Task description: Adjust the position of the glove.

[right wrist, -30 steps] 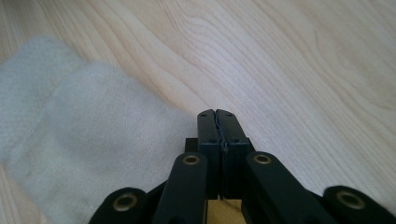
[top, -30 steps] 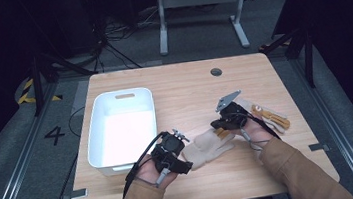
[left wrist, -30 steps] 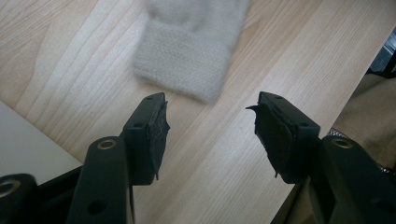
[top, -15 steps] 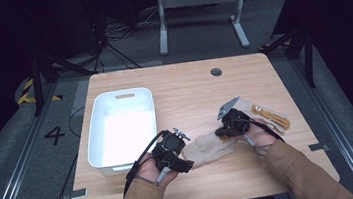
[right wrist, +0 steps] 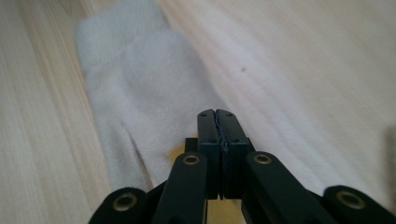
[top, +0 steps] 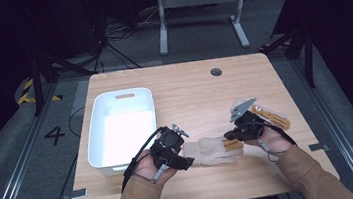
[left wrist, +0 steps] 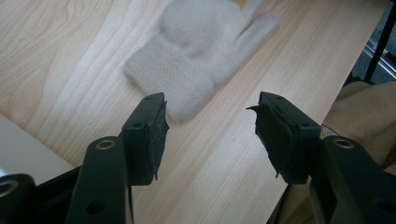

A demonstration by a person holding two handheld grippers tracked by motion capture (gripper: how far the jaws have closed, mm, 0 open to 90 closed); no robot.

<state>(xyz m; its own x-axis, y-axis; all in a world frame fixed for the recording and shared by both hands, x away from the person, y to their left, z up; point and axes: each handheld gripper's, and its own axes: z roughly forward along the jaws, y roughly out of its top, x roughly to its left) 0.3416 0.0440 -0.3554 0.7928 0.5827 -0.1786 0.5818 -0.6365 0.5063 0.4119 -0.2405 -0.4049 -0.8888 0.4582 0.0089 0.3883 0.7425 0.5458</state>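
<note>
The cream knit glove (top: 212, 151) lies flat on the desk (top: 189, 93) near its front edge, between the two hands. It looks light, soft and floppy, likely to sag or bunch when lifted; the thick ribbed cuff (left wrist: 175, 84) seems the surest place to pinch. The left tool (top: 187, 159) hovers just off that cuff, jaws apart and empty. The right tool (top: 230, 135), jaws pressed together with nothing visibly caught, has drifted left over the glove's fingertips since the earlier frame, away from the second glove (top: 272, 116) at far right. A white bin (top: 96, 139) sits left.
</note>
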